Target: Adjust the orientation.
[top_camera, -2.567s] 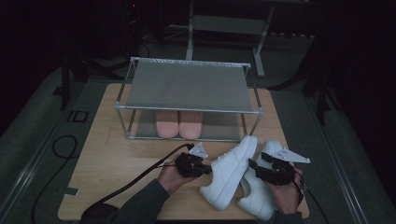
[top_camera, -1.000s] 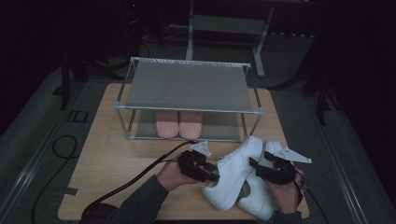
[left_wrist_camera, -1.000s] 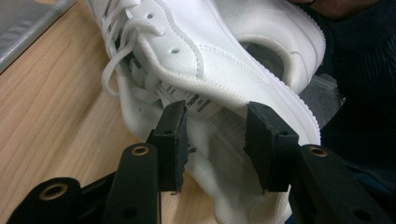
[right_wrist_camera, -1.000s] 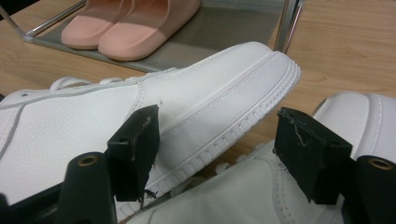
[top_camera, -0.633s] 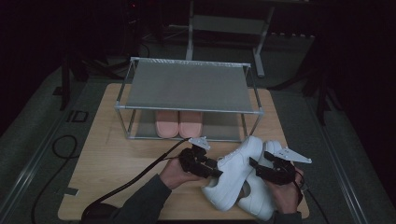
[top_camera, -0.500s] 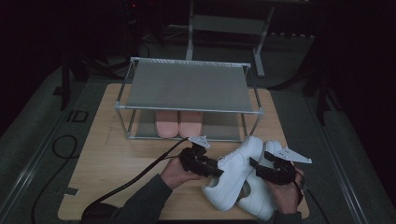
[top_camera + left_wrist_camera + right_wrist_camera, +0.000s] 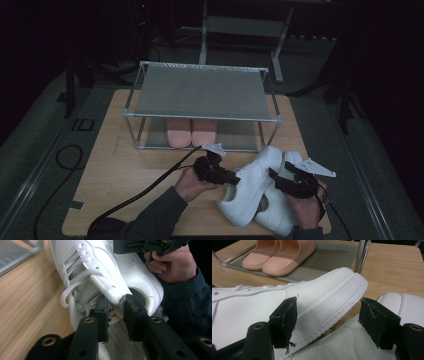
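Two white sneakers at the near right of the wooden table (image 7: 115,165), in front of the metal shoe rack (image 7: 200,95). Left sneaker (image 7: 250,187) leans tilted over the right sneaker (image 7: 277,215), touching it. Left gripper (image 7: 231,177) has just been closing; in the left gripper view its jaws pinch the tongue (image 7: 110,290) of the left sneaker near the collar, label between the pads. Right gripper (image 7: 280,177) jaws spread wide, hovering over the right sneaker with the other sneaker's toe ahead of them, pads touching nothing. Pink slippers (image 7: 191,132) sit side by side on the rack's lower shelf.
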A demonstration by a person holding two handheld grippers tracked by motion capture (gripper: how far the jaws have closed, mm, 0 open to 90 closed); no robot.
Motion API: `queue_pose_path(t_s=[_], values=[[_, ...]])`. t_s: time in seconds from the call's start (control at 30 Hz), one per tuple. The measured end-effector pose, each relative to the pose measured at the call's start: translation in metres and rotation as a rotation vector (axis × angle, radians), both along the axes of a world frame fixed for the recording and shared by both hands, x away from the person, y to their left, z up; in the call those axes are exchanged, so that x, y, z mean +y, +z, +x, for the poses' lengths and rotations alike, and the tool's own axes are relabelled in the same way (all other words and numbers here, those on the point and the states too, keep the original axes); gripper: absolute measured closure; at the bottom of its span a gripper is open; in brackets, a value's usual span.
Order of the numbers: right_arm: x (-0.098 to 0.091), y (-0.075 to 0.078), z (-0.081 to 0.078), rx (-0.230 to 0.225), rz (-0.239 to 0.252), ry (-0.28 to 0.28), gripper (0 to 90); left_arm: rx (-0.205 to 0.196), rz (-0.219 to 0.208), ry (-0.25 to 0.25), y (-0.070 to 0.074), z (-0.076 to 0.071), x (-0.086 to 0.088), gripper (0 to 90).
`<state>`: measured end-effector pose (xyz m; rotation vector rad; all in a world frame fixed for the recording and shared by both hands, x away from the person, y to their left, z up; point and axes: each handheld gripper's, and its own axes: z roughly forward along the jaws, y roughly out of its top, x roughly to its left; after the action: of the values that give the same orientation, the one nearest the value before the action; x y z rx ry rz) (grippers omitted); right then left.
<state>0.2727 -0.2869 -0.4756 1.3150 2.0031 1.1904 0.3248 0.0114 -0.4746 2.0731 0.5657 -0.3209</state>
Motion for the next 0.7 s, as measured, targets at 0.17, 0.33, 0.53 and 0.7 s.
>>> queue_pose_path(t_s=[0.17,0.33,0.53,0.7], values=[[0.000,0.000,-0.001,-0.004,0.005,0.000,30.1,0.014,-0.013,-0.017,0.002,0.001,0.001,83.1],[0.000,0.000,0.000,-0.006,0.013,-0.001,29.8,0.009,-0.011,-0.031,0.005,0.002,0.004,85.2],[-0.002,0.000,0.000,0.000,0.018,-0.008,29.7,-0.013,0.011,-0.036,0.011,0.003,0.011,86.1],[-0.001,0.000,0.001,0.002,0.016,-0.003,29.7,-0.040,0.050,-0.038,0.015,0.003,0.017,86.3]])
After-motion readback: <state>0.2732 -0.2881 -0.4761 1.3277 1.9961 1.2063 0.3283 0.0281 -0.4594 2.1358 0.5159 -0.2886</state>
